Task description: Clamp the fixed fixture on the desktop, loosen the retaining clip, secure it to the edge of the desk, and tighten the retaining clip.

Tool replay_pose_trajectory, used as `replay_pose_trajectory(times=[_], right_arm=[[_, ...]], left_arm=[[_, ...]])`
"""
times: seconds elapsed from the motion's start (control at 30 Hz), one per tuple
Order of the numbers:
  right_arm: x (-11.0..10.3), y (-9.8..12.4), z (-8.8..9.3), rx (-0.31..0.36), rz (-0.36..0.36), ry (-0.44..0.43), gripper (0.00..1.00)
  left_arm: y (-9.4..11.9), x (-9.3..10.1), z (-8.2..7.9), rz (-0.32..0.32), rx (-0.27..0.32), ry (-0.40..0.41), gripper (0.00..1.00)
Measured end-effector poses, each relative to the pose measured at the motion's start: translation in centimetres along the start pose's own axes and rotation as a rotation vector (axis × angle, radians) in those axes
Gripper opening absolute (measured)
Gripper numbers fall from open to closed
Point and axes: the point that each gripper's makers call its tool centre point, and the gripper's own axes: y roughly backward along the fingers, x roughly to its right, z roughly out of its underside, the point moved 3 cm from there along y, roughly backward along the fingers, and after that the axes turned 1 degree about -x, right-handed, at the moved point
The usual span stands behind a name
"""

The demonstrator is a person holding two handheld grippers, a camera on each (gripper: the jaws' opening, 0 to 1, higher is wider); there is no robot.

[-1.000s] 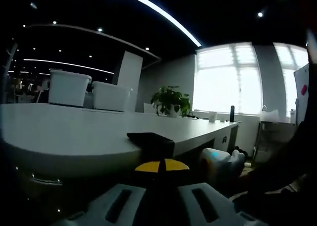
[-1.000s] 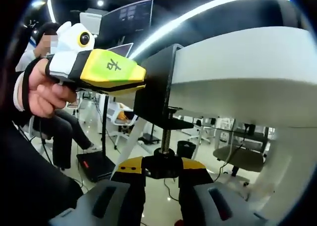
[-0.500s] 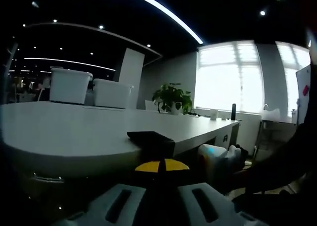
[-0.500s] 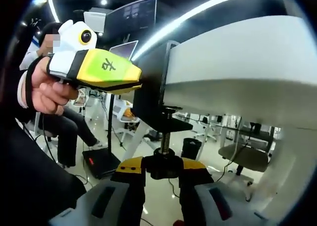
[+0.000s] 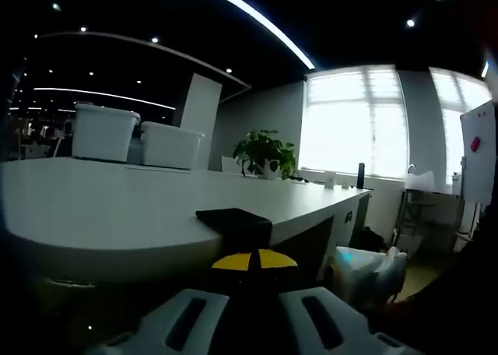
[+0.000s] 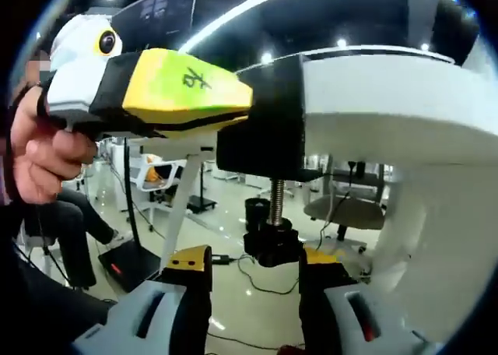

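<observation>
Fixture: black clamp fixture sits on the edge of the white desk; upper plate lies flat on the desk top, lower arm under the edge, threaded screw hanging down from it.
Retaining clip: black knob at the foot of the screw, below the desk edge, in the right gripper view.
Left gripper: seen from the right gripper view, its yellow-green nose meets the outer face of the fixture; a hand holds the grip. In the left gripper view the yellow jaw tips sit together against the fixture just under the top plate. Reads as closed on the fixture, steadying it.
Right gripper: jaws stand apart, the knob between the yellow tips; the right tip looks touching or just beside the knob, the left tip apart from it. Not clamped.
Step in hand: fixture already seated on the edge, so this reads as the tightening stage, between turns of the knob.
Next move calls for: narrow the right jaws squarely on the knob, twist in the tightening sense, left gripper holding the fixture flush to the desk edge.
Risk: a one-sided bite on the knob may slip.
Background: white bins and potted plant far across the desk.
</observation>
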Motion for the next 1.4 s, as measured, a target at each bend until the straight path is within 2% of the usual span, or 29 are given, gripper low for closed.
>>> replay_pose_trajectory(times=[0.07,0.13,0.27,0.3,0.33,0.5,0.6,0.7,0.73,0.87,0.93,1.0,1.1,1.2,1.4], right_arm=[[-0.5,0.2,0.0,-0.013,0.063,-0.023,0.50],[0.3,-0.3,0.0,-0.012,0.146,-0.024,0.55],[1.2,0.3,-0.8,0.012,0.306,0.008,0.55],[2.0,0.2,-0.8,0.011,0.365,-0.007,0.55],[2.2,0.2,-0.9,0.017,0.390,-0.011,0.55],[1.2,-1.2,-0.3,-0.008,0.424,-0.020,0.55],[1.7,-1.8,-0.5,-0.007,0.463,0.000,0.53],[2.4,-2.3,-0.3,-0.028,0.490,-0.029,0.45],[2.4,-2.4,-0.3,-0.029,0.496,-0.031,0.41],[2.5,-1.8,-0.8,-0.006,0.524,0.000,0.27],[2.6,-1.8,-0.8,-0.006,0.530,0.007,0.26],[2.6,-1.8,-0.9,-0.010,0.522,0.007,0.26],[2.4,-1.9,-0.9,-0.014,0.467,-0.001,0.25],[1.9,-2.3,-1.1,0.005,0.329,-0.014,0.24],[2.0,-2.5,-1.1,0.027,0.024,0.077,0.24]], left_arm=[[-0.1,-0.2,0.0,0.009,-0.001,-0.007,0.01],[-0.1,-0.4,0.0,0.024,-0.002,-0.015,0.01],[0.0,-0.2,0.0,0.050,-0.011,-0.021,0.01],[0.0,-0.2,0.0,0.056,-0.009,-0.020,0.01],[0.0,-0.1,0.1,0.061,-0.005,-0.021,0.01],[0.1,-0.1,0.1,0.081,-0.003,-0.015,0.01],[0.3,0.6,0.0,0.092,-0.002,-0.036,0.01],[0.4,0.4,0.1,0.092,0.004,-0.033,0.01],[0.6,0.9,0.0,0.093,0.007,-0.034,0.01],[0.5,0.7,0.0,0.100,0.009,-0.027,0.01],[0.4,0.5,0.0,0.102,0.009,-0.029,0.01],[0.4,0.7,0.0,0.099,0.010,-0.033,0.01],[0.5,1.1,0.0,0.088,0.014,-0.044,0.01],[0.4,-0.2,0.2,0.084,0.015,-0.036,0.01],[0.2,-0.3,0.2,0.074,0.005,-0.052,0.01]])
